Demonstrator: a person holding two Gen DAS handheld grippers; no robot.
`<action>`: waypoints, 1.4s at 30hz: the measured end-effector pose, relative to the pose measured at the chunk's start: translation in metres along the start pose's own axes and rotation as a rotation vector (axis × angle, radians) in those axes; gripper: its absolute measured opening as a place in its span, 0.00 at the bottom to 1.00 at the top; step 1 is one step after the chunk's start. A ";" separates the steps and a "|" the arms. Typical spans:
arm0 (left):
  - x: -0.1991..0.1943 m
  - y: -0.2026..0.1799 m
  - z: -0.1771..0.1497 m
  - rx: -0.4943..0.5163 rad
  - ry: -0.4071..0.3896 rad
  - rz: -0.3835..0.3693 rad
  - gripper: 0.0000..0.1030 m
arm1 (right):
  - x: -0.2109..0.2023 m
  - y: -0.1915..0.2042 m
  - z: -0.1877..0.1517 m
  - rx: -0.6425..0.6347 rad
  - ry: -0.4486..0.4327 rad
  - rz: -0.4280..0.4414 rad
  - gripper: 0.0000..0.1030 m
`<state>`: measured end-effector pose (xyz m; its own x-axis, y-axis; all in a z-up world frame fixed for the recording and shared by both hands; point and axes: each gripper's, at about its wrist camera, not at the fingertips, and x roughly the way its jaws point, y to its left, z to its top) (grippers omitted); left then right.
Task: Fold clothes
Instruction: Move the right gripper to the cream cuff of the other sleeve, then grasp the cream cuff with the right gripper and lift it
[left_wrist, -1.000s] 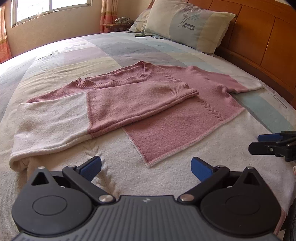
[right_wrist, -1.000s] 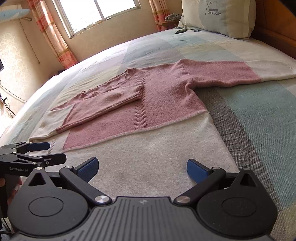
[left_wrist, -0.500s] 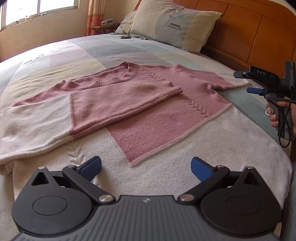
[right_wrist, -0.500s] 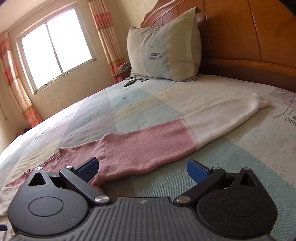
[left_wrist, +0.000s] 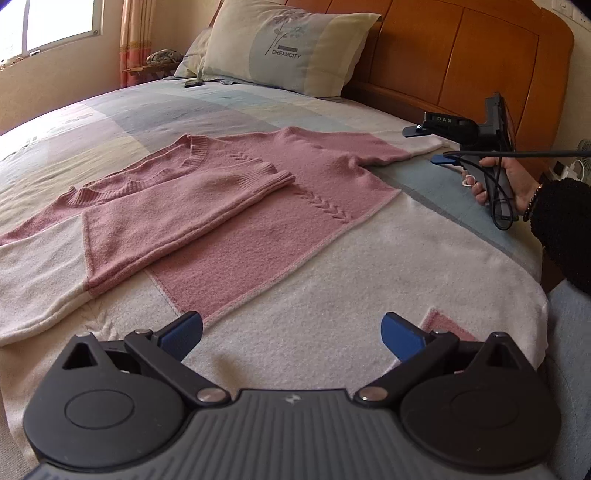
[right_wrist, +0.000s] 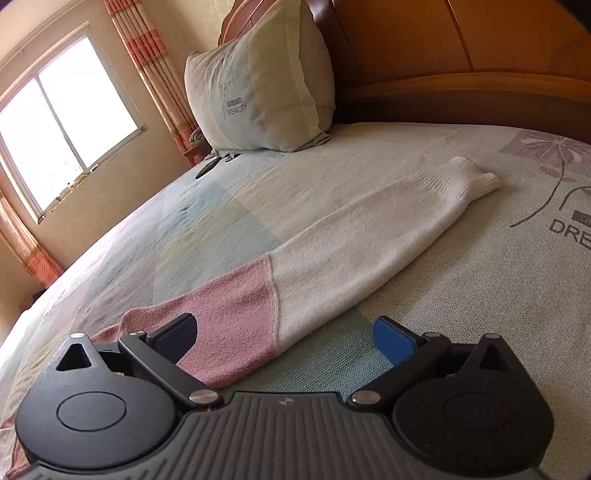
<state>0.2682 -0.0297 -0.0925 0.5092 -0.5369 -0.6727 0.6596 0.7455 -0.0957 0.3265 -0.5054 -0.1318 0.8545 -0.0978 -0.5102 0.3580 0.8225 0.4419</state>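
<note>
With the sweater (left_wrist: 258, 206) flat on the bed (left_wrist: 443, 236) and both grippers' fingers apart and empty, the right gripper (right_wrist: 284, 338) risks pinching sheet along with the outstretched sleeve (right_wrist: 332, 251).

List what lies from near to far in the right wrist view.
Open right gripper → pink and white knit sweater sleeve → its ribbed white cuff → pale patterned pillow against the wooden headboard.

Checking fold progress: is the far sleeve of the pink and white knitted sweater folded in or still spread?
Spread: the sleeve lies straight out on the bedspread, cuff away from the body.
</note>
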 end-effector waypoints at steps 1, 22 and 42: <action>0.000 -0.003 0.000 0.009 -0.001 -0.009 0.99 | 0.002 0.000 0.001 -0.015 0.001 0.004 1.00; 0.007 -0.008 -0.008 0.049 -0.002 -0.038 0.99 | 0.040 -0.036 0.035 0.060 -0.070 0.140 1.00; 0.002 0.001 -0.005 0.001 -0.028 -0.032 0.99 | 0.059 -0.023 0.058 0.093 -0.088 0.192 1.00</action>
<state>0.2672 -0.0276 -0.0973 0.5029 -0.5715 -0.6484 0.6765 0.7273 -0.1163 0.3904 -0.5626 -0.1298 0.9384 0.0034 -0.3455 0.2155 0.7760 0.5928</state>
